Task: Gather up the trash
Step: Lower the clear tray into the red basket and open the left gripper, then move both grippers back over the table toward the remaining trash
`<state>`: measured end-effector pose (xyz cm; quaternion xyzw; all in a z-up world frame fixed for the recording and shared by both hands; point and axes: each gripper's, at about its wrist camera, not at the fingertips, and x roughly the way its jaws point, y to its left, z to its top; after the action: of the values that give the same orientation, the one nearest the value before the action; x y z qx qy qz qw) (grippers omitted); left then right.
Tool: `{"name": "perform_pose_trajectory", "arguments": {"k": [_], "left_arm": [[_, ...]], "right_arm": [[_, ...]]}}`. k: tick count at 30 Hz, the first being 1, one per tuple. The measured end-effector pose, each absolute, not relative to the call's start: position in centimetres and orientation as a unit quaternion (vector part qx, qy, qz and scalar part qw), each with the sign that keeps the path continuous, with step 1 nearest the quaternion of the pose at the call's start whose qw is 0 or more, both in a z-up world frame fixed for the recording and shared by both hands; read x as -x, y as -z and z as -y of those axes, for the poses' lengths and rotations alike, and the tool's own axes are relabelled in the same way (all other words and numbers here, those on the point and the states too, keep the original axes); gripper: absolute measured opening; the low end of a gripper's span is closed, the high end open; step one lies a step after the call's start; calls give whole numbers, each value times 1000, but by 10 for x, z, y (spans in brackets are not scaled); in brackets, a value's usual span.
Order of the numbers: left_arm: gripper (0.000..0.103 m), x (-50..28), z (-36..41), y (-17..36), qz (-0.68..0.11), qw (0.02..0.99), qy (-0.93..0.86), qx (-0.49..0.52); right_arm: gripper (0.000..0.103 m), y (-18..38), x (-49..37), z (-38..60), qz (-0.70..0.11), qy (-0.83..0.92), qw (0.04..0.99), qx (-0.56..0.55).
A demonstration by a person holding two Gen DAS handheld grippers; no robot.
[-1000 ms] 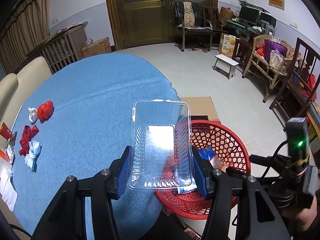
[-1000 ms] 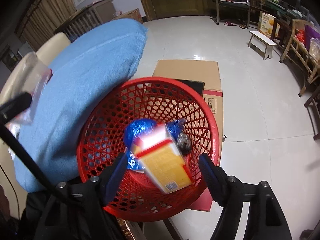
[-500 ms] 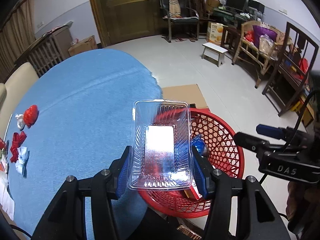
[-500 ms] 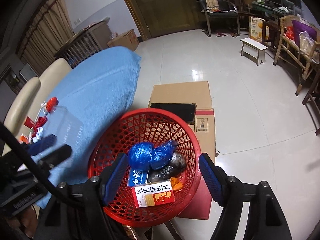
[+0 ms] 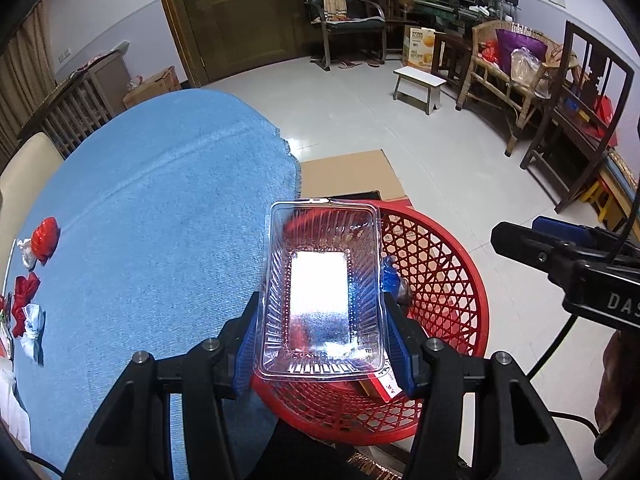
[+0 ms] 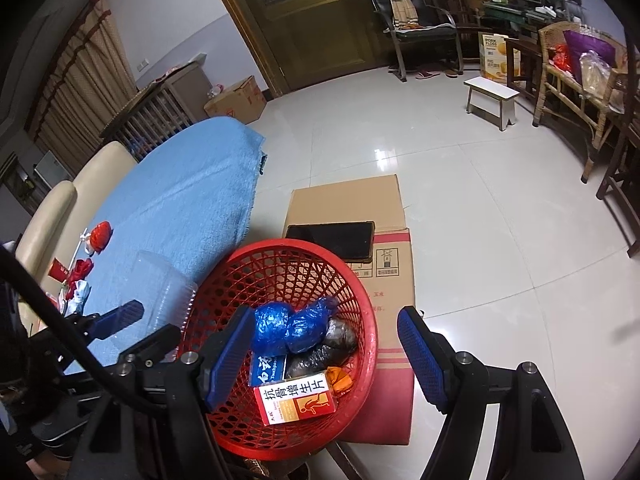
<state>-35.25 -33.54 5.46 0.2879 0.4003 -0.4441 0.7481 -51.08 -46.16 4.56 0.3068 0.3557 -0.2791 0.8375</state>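
**Now: clear tray held at the basket's edge, other claw empty**

Seen from the left wrist, the left claw (image 5: 320,332) is clamped on a clear plastic tray (image 5: 322,280), its blue pads pressed against the tray's two long sides. The tray sits open side toward the camera and overlaps the near-left rim of the red basket (image 5: 440,280), so part of it is above the basket and part above the edge of the counter (image 5: 160,220) with its blue cloth. Through the tray and past its right side, blue wrapping and the corner of a red and white box show inside the basket. Far left on the cloth lie red and white scraps (image 5: 36,272). The right claw (image 5: 560,240) reaches in from the right edge, beside the basket.

From the right wrist, the right claw (image 6: 326,350) has its pads well apart with nothing between them, above the basket (image 6: 280,264). Inside lie a blue plastic wad (image 6: 292,326), a dark wrapper (image 6: 328,344), an orange bit and a medicine box (image 6: 296,398) with a red stripe. The basket stands on flattened cardboard (image 6: 348,204) on the tiled floor, next to a dark tablet (image 6: 332,238). At left, the left claw (image 6: 140,332) holds the tray (image 6: 164,292) against the basket's rim.
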Motion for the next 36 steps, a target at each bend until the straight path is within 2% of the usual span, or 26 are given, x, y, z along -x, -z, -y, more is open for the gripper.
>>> {"name": "perform_pose_trajectory", "arguments": {"k": [2,4,5,9,19,36], "left_arm": [[59,353,339,-50,-407,741,445,-296],[75,354,344,-43,-413,731,443,-315],[77,356,346,-40,-414,728,441,-325],[77,357,346,-34,-422,717,444,-331],[78,330,319,-54,-440,730,449,-270],[78,221,188,-74,-461,814,332,-120]], "right_arm": [[77,-46,511,461,-355,279,838,-306],[77,-47,511,462,-354,279,838,-307],[77,-48,511,462,-353,280,839,-307],[77,-52,515,464,-343,285,841,-307],[77,-57,510,461,-344,282,843,-302],[77,-59,437,399,-388,206,862,-253]]}}
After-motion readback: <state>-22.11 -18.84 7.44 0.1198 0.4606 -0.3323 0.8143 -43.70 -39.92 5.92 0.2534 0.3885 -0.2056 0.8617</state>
